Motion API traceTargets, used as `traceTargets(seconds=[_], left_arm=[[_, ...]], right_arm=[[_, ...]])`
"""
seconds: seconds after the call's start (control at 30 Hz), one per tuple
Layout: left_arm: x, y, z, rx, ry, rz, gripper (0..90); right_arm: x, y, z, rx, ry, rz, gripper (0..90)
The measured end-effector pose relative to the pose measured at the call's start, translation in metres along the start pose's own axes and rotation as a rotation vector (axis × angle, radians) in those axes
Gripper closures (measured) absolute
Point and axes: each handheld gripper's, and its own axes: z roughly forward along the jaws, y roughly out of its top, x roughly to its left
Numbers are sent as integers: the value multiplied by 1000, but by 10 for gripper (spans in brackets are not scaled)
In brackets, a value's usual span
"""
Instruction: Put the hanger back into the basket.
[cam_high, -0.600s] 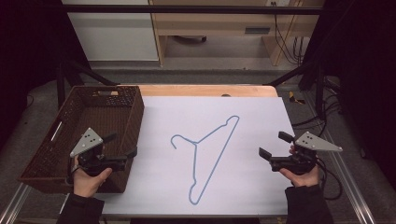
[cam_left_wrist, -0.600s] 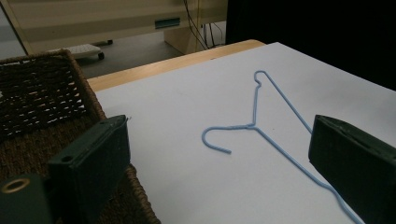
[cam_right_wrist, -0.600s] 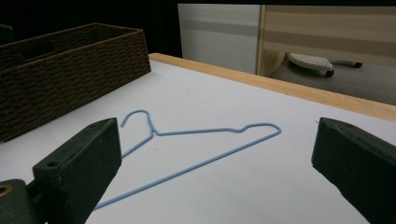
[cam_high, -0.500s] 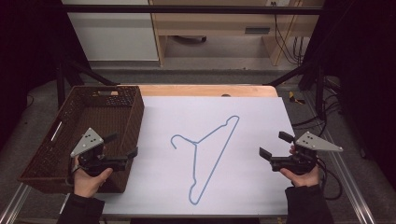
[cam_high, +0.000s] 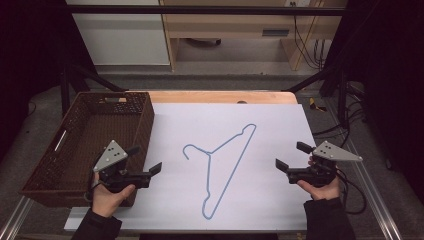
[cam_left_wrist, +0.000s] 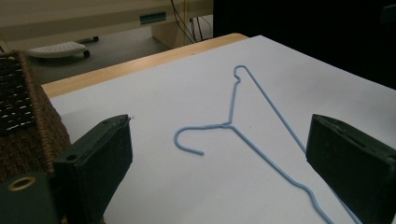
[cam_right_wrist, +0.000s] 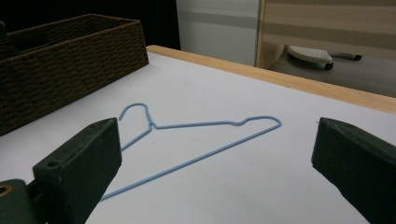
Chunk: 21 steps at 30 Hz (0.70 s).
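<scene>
Both my tools wide apart, empty: left tool (cam_high: 145, 159), right tool (cam_high: 290, 156). Blue wire hanger (cam_high: 220, 170) flat mid-table between them, long axis near-to-far; hook faces left tool, likely the nearer.

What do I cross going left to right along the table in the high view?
Wicker basket → left gripper → blue wire hanger → right gripper.
</scene>
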Motion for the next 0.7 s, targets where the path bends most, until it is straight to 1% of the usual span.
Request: traceTargets(seconds=[0.03, 0.13, 0.2, 0.33, 0.37, 0.4, 0.43, 0.53, 0.57, 0.6, 0.63, 0.67, 0.7], left_arm=[[0, 0, 0, 0, 0, 0, 71], [-7, 0, 5, 11, -7, 3, 80], [-13, 0, 12, 23, -14, -4, 83], [-18, -1, 18, 33, -11, -5, 97], [-21, -2, 24, 42, -11, -13, 102], [-21, -2, 24, 42, -11, -13, 104], [-24, -3, 29, 55, -16, -14, 108], [-28, -3, 39, 76, -11, -13, 114], [-28, -3, 39, 76, -11, -13, 115], [-31, -3, 44, 88, -9, -13, 118], [-31, -3, 44, 88, -9, -13, 122], [-33, -3, 50, 95, -10, -14, 127], [-35, -3, 53, 93, 0, -13, 130]], right_arm=[[0, 0, 0, 0, 0, 0, 21], [2, 1, 1, 3, -1, -4, 21], [2, 1, 2, 5, -2, -3, 21], [3, 0, 3, 4, 1, -3, 23], [3, 0, 3, 8, 4, -9, 23], [4, 0, 4, 9, 1, -5, 23], [5, 0, 4, 12, 3, -2, 23], [5, 0, 5, 16, 3, -4, 23], [5, 0, 5, 16, 3, -4, 23], [5, 0, 6, 16, 5, -5, 23], [5, 0, 6, 15, 5, -6, 23], [5, 0, 6, 16, 6, -4, 23], [5, 0, 6, 17, 6, -4, 23]])
